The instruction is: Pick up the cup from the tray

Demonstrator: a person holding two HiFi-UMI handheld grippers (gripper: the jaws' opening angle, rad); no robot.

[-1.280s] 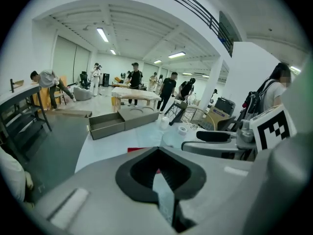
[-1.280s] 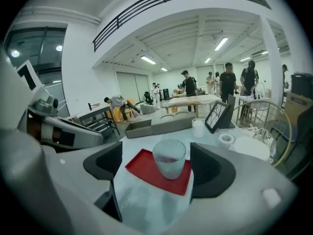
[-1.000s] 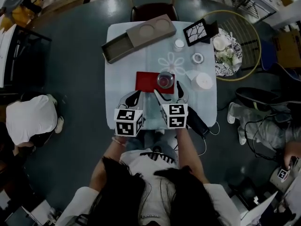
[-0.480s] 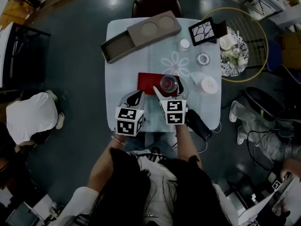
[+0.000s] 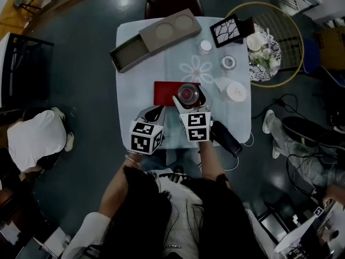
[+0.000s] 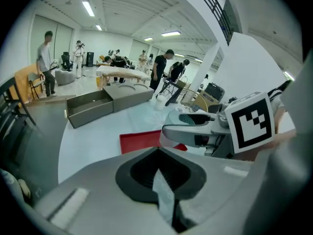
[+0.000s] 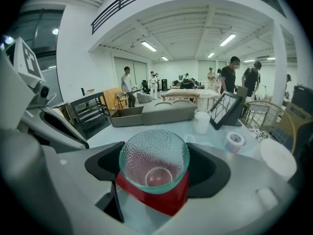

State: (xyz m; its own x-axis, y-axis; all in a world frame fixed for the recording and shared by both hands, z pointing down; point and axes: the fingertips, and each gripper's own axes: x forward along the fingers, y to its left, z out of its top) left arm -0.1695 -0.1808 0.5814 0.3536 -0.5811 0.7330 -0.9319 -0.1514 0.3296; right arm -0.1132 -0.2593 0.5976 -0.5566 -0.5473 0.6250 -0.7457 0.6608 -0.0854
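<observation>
A clear dimpled glass cup (image 5: 188, 93) stands on the right end of a red tray (image 5: 166, 93) near the front of the pale table (image 5: 135, 80). My right gripper (image 5: 191, 101) is open, one jaw on each side of the cup. In the right gripper view the cup (image 7: 154, 160) fills the gap of the right gripper (image 7: 155, 164), with the red tray (image 7: 168, 199) under it. I cannot see whether the pads touch the glass. My left gripper (image 5: 155, 111) hovers shut and empty just left of the tray's front edge. The left gripper (image 6: 157, 153) also sees the red tray (image 6: 139, 140).
A long grey box (image 5: 153, 39) lies at the table's back left. A framed picture (image 5: 228, 31), a small white cup (image 5: 205, 46), a tape roll (image 5: 228, 62) and a white lid (image 5: 234, 92) sit at the right. A black object (image 5: 226, 138) overhangs the front right corner. A person (image 5: 32, 139) crouches left.
My right gripper has moved forward so that its jaws now flank the cup. The left gripper has stayed roughly where it was.
</observation>
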